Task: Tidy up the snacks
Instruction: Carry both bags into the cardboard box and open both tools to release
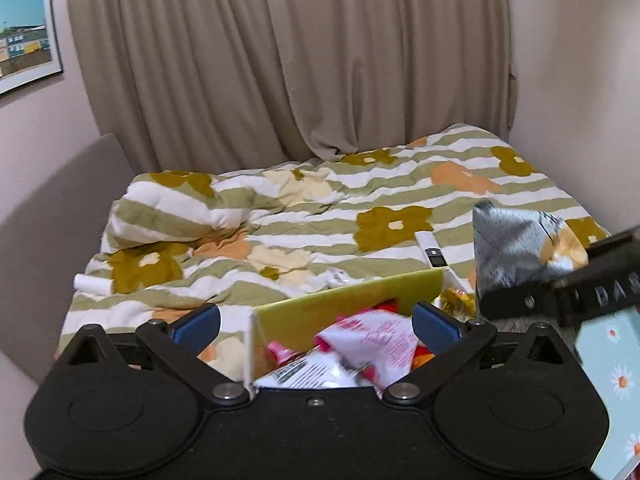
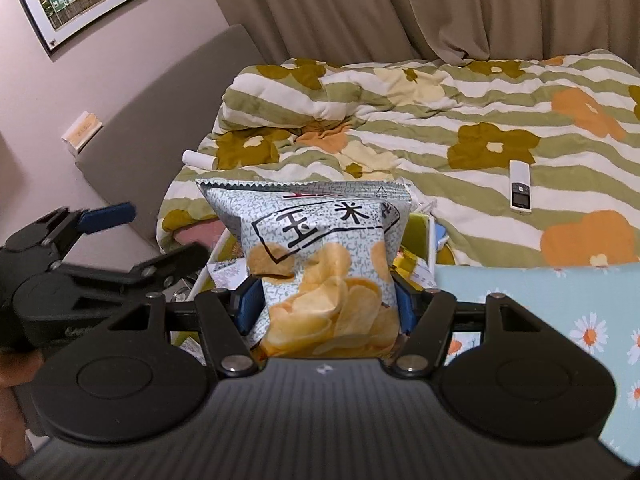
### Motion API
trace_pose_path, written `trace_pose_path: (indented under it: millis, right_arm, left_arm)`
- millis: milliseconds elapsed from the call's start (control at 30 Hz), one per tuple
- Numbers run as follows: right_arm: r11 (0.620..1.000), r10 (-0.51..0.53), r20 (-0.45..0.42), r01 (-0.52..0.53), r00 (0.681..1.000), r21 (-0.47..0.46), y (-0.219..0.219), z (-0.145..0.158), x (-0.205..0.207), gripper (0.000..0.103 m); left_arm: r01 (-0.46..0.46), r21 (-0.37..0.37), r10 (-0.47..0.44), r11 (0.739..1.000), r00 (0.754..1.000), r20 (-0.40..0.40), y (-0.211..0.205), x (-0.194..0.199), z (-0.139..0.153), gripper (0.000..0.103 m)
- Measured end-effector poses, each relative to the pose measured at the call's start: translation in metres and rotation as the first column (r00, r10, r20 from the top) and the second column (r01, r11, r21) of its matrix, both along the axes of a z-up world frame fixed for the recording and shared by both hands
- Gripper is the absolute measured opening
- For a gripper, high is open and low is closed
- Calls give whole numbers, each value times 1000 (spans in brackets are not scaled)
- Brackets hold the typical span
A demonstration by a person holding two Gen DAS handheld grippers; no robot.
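Right gripper [image 2: 322,308] clamps the chip bag [image 2: 320,264] above the yellow-walled box [image 1: 348,300]. Left gripper [image 1: 316,322] gapes wide, gripping nothing, over the pink packet [image 1: 368,340].

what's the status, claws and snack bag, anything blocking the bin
Left claw open, empty, over the snack bin. Right claw shut on chip bag, above the bin. Bin already crowded with packets; nothing else blocking.

The quilt [image 2: 480,120] is striped green and white with mustard, orange and cream flowers. The chip bag [image 2: 320,264] is pale speckled grey with black characters and golden chips; the box [image 1: 344,300] is yellow-green.
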State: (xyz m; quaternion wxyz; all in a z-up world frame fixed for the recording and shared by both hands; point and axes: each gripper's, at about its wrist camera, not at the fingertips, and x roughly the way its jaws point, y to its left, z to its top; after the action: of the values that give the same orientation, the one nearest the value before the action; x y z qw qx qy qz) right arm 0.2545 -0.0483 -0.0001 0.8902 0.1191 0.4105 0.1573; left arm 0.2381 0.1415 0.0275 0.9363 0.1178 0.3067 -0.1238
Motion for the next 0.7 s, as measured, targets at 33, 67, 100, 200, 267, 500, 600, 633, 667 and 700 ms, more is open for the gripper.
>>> trace_pose_path:
  millis: [33, 67, 100, 200, 267, 500, 600, 633, 667, 700]
  right_arm:
    - [1000, 7, 0, -7, 1000, 8, 3, 2, 1, 79]
    - [1000, 18, 1, -18, 1000, 13, 8, 4, 3, 79]
    - [1000, 28, 3, -28, 1000, 13, 13, 5, 5, 79]
    - [998, 58, 7, -58, 998, 8, 31, 8, 9, 82]
    - [997, 72, 2, -72, 997, 14, 44, 6, 11, 85]
    - [997, 54, -10, -53, 999, 57, 63, -10, 3, 103]
    - [998, 45, -7, -45, 999, 42, 62, -11, -7, 103]
    - [998, 45, -2, -45, 999, 35, 61, -10, -10, 103]
    - [999, 45, 5, -45, 999, 27, 60, -8, -14, 103]
    - [999, 44, 16, -45, 999, 21, 58, -6, -18, 103]
  left_arm:
    - [-4, -1, 4, 1000, 1000, 4, 5, -3, 2, 103]
    - [-11, 2, 11, 1000, 1000, 7, 10, -7, 4, 103]
    - [-19, 8, 19, 1000, 1000, 9, 15, -10, 5, 103]
    - [-41, 21, 40, 999, 999, 10, 27, -19, 6, 103]
    - [-54, 20, 54, 998, 999, 1, 34, -23, 4, 103]
    - [-75, 20, 76, 997, 995, -68, 54, -39, -19, 103]
    - [-80, 23, 82, 997, 993, -87, 55, -46, -26, 103]
    - [-82, 22, 84, 996, 993, -88, 54, -49, -25, 103]
    - [-86, 19, 88, 996, 992, -88, 53, -52, -25, 103]
    - [-89, 16, 90, 996, 992, -86, 52, -55, -24, 103]
